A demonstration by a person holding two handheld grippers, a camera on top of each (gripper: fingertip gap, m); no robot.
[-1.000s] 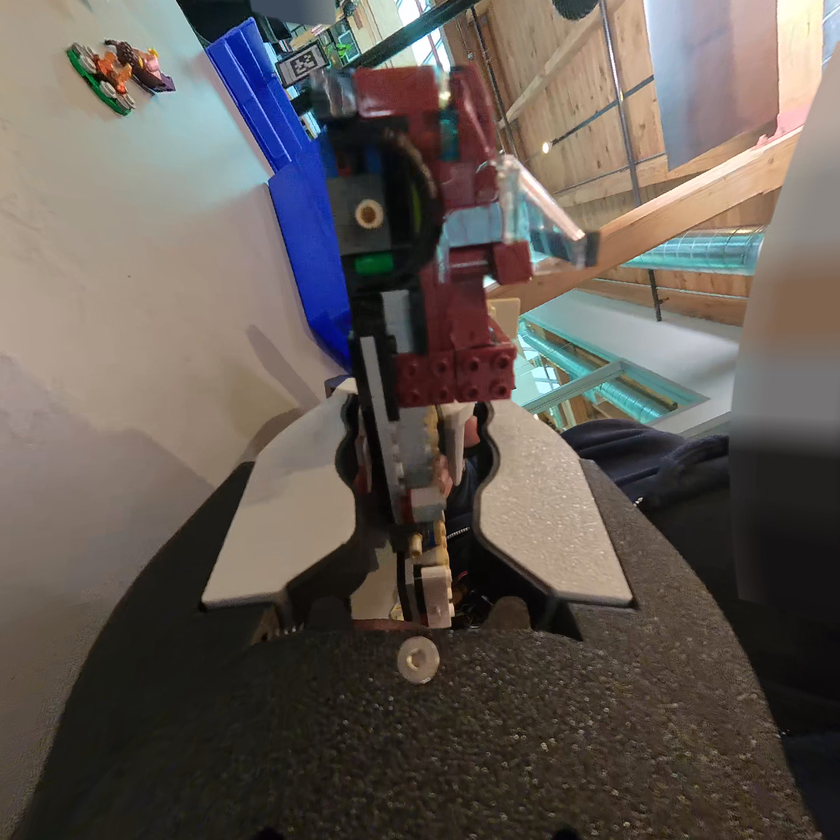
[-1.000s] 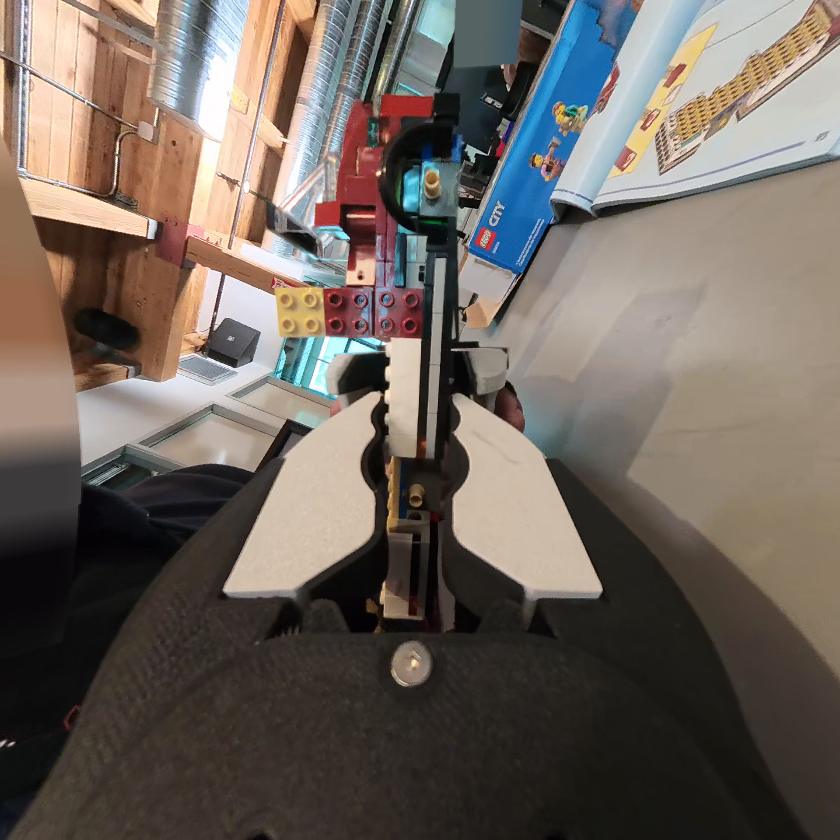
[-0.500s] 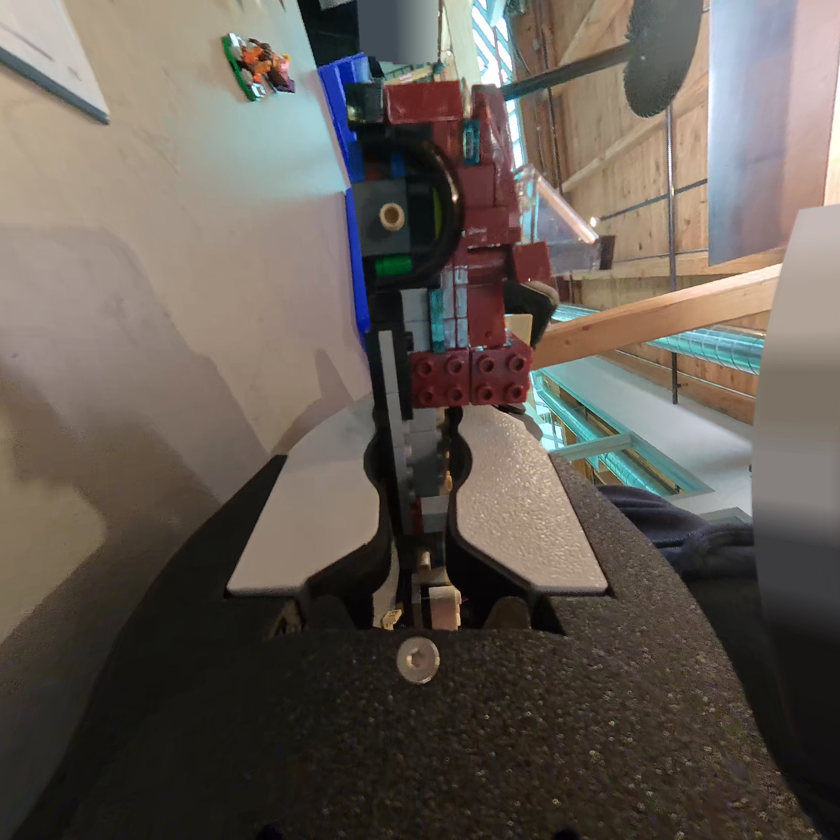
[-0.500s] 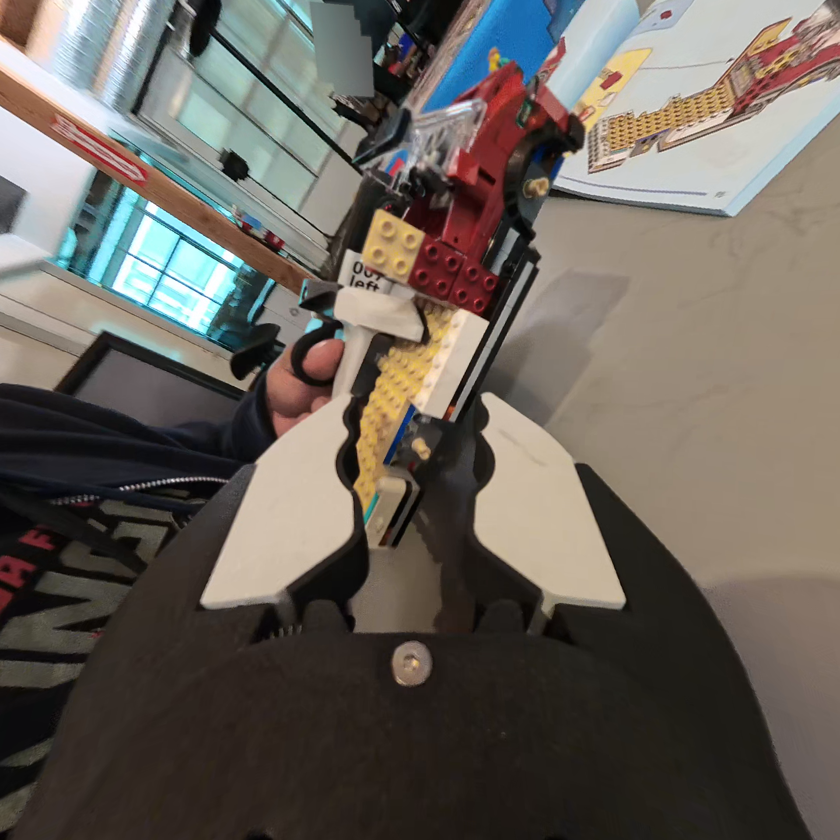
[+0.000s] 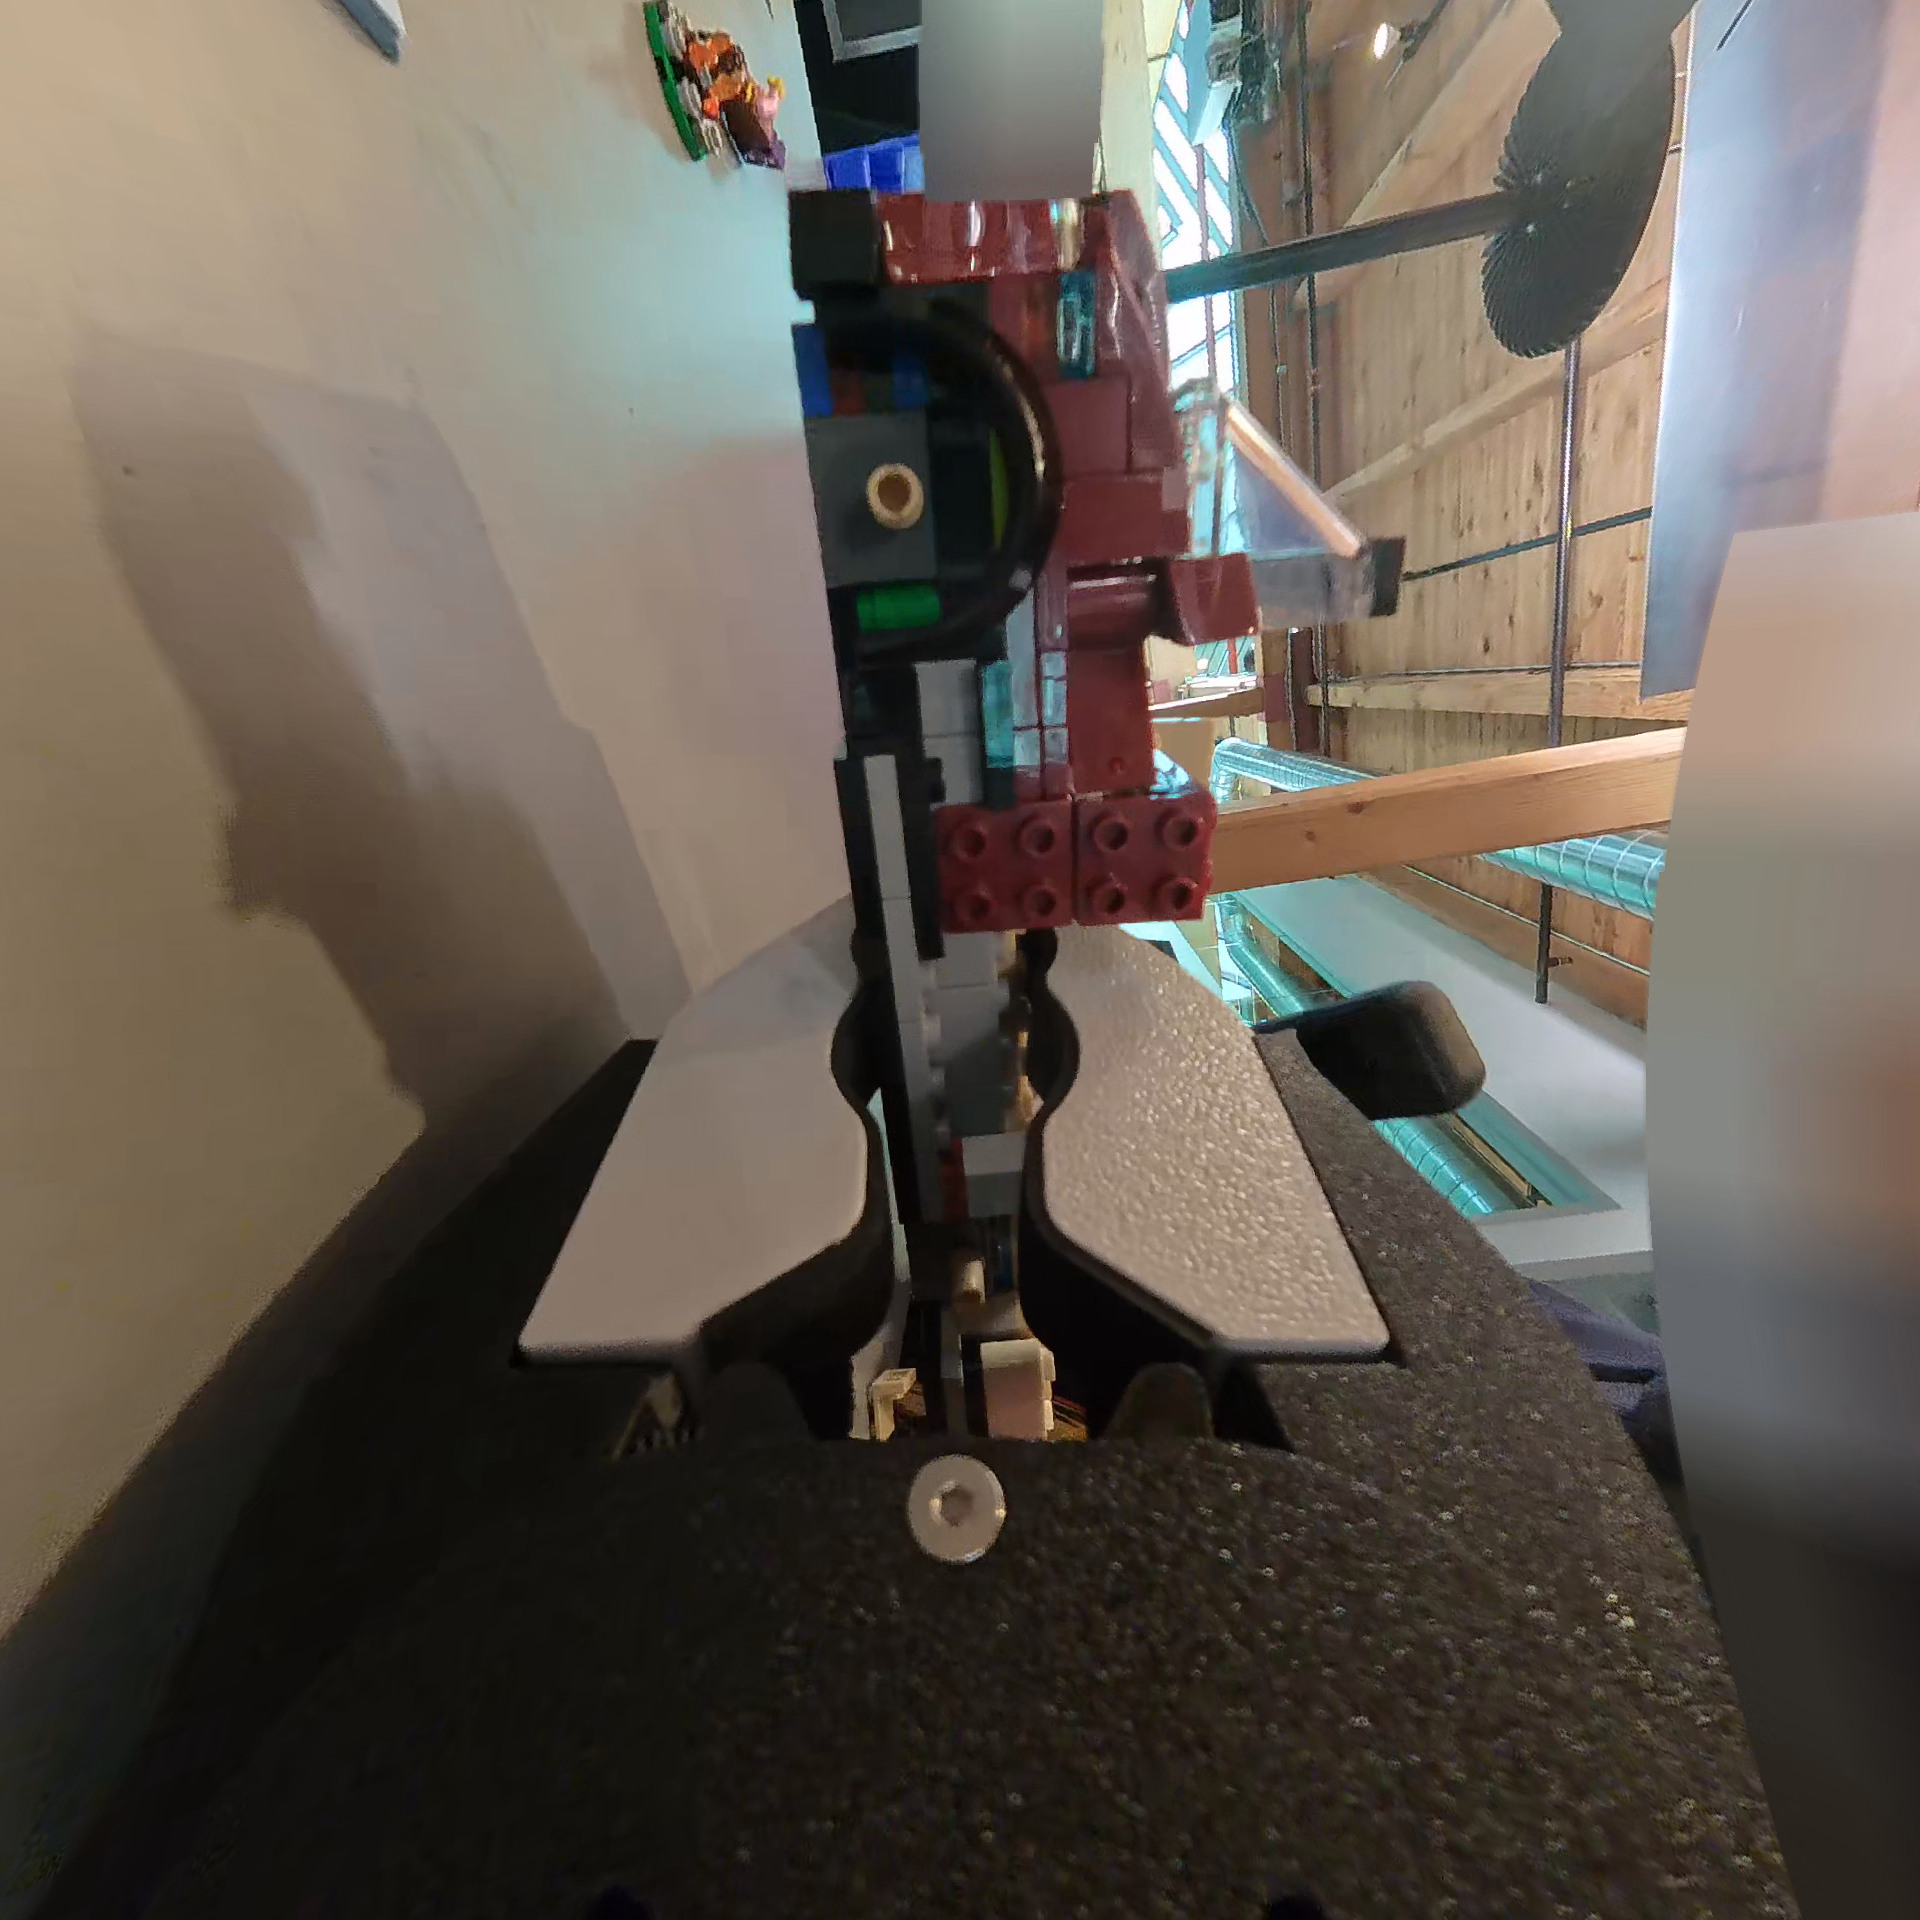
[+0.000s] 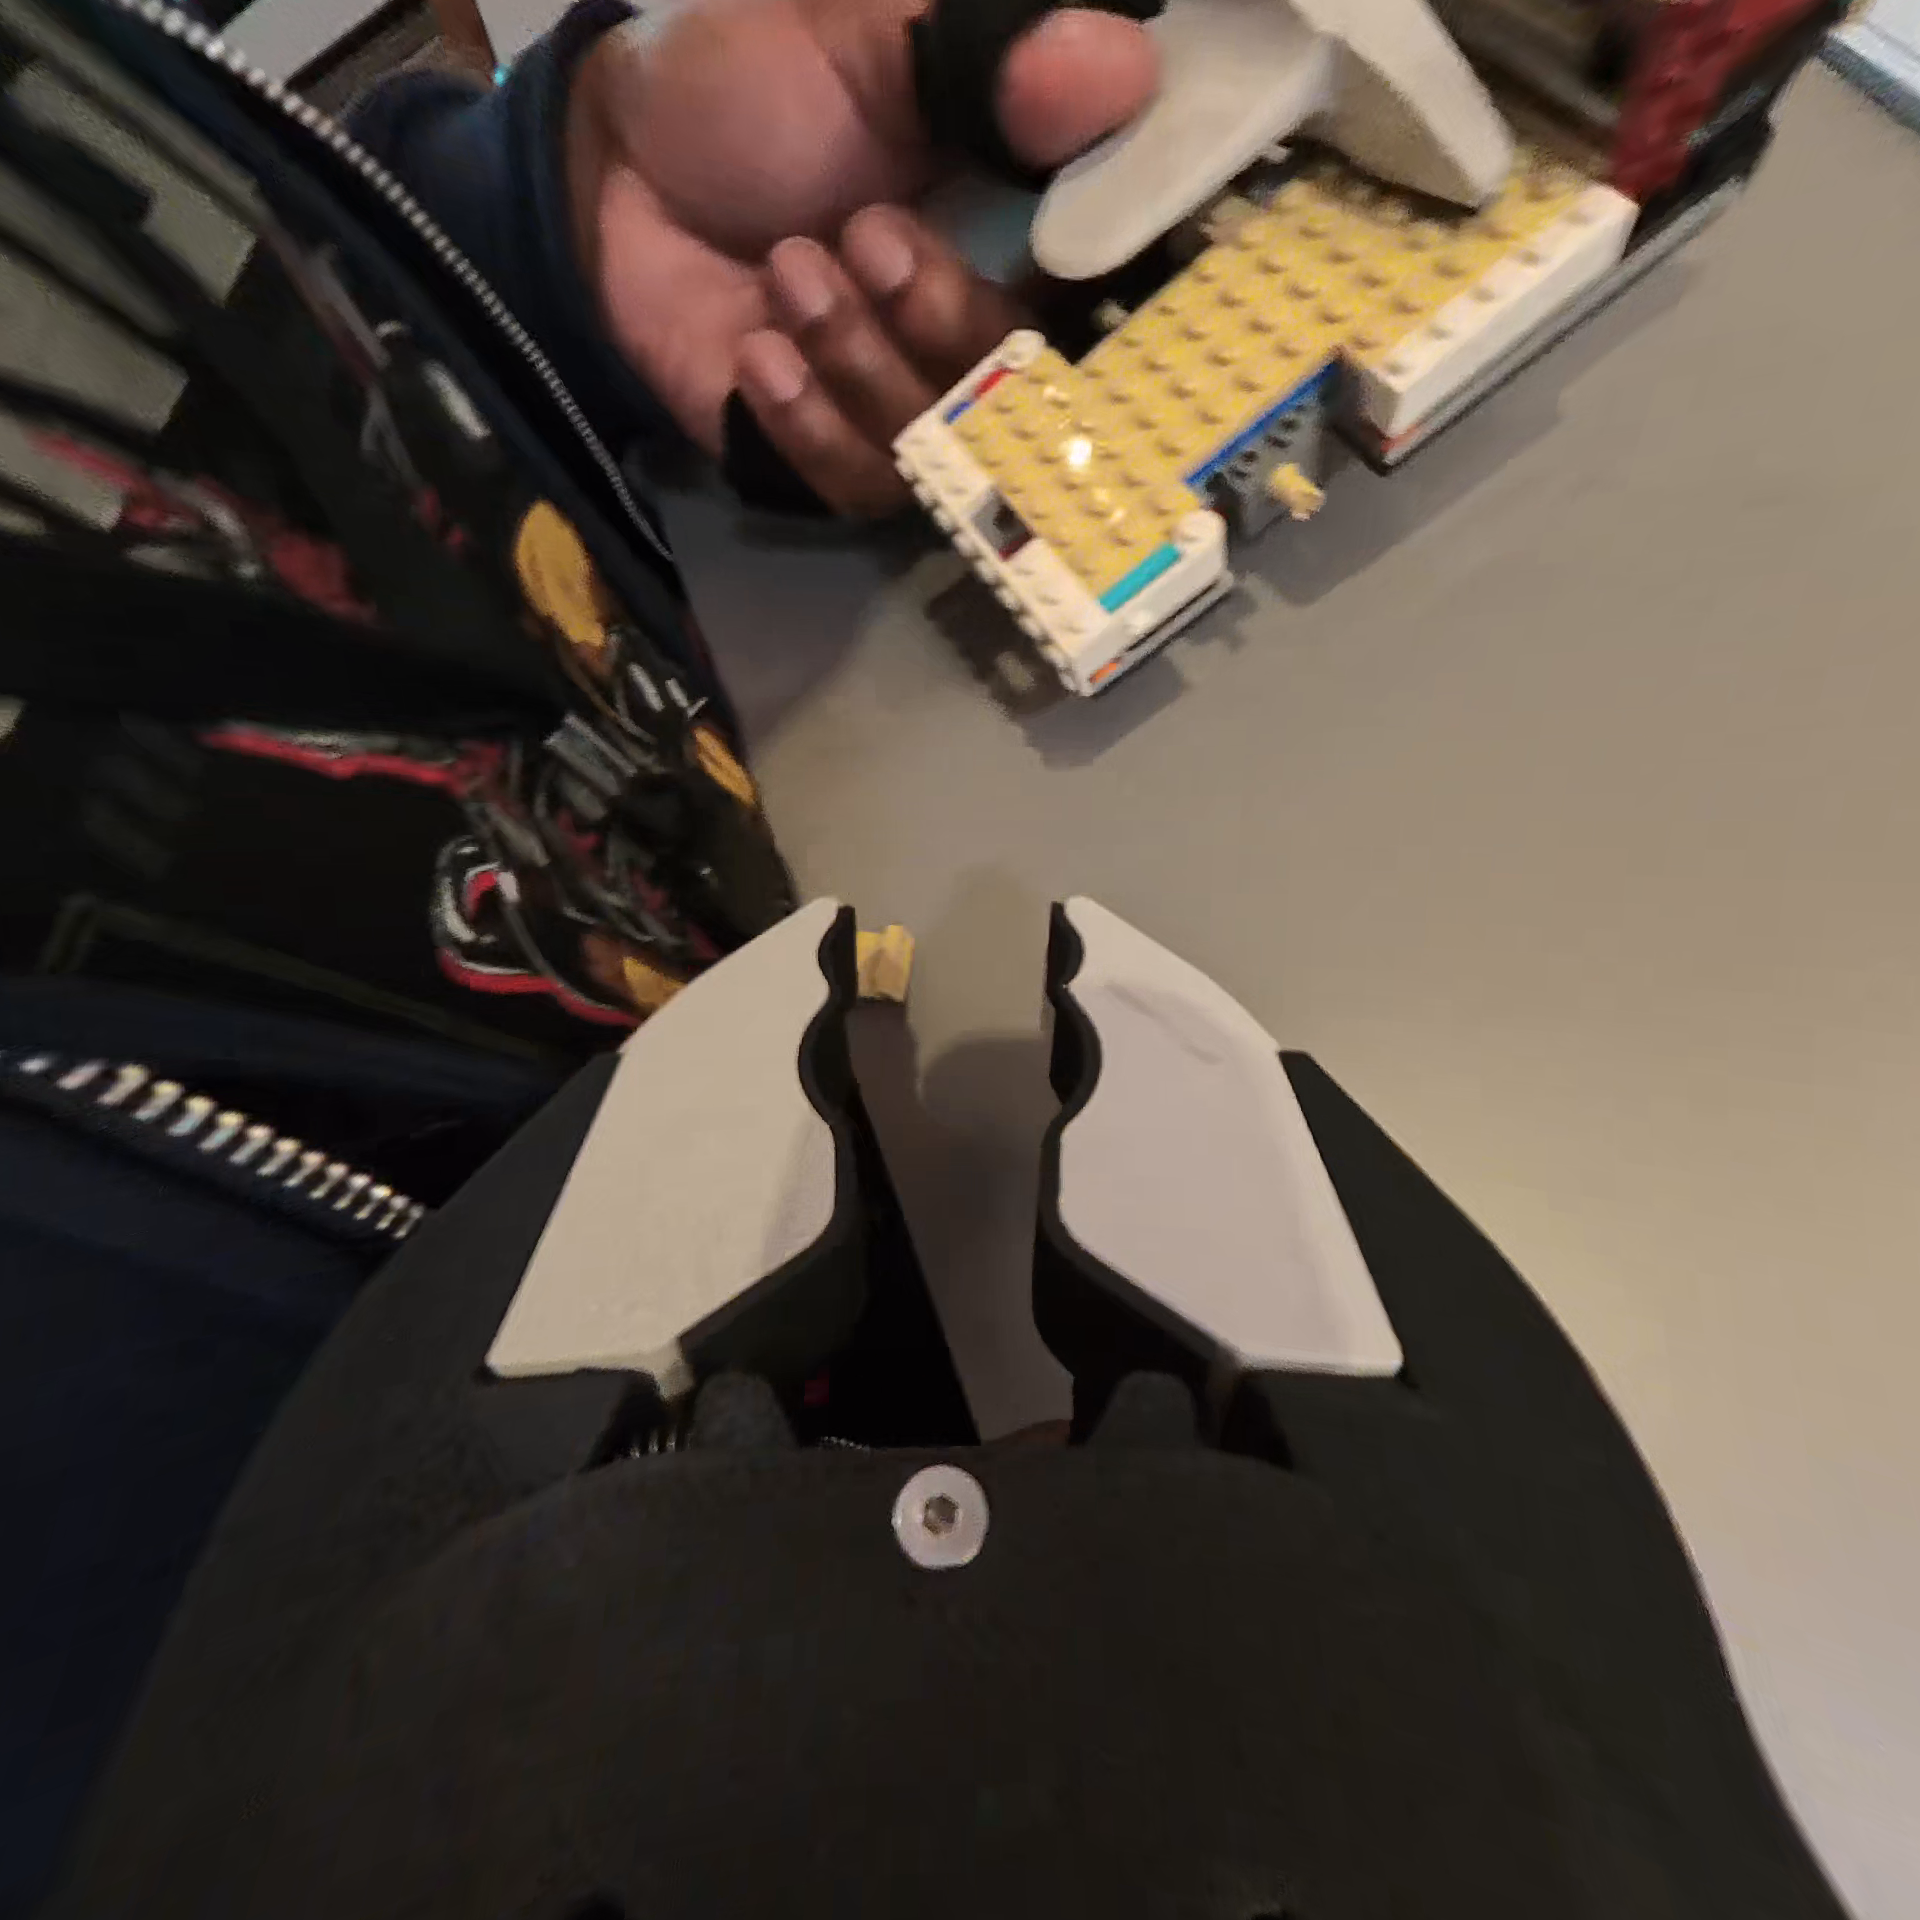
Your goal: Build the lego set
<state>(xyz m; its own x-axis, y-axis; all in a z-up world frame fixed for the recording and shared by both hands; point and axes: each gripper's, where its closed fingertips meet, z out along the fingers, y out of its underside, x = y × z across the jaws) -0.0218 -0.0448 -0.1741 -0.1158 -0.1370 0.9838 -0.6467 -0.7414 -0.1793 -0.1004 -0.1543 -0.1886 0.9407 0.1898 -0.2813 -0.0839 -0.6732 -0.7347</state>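
The left hand-held gripper (image 5: 951,971) squeezes the brick model (image 5: 997,540) on both sides, keeping it steady. The right hand-held gripper (image 6: 951,961) is spread apart, holding nothing, above the tabletop (image 6: 1455,831) beside a small yellow piece (image 6: 883,961).

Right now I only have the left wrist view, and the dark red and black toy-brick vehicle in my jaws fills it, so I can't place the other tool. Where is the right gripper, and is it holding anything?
Observer: The right gripper is open above the grey table, gripping nothing.
Operator: Anything near its tips?
Observer: A small yellow brick piece lies on the table by the fingertip nearer the person's jacket. I cannot tell if they touch.
Operator: What does my vehicle's far side look like?
Observer: The toy-brick vehicle has a flat tan studded deck edged in white.
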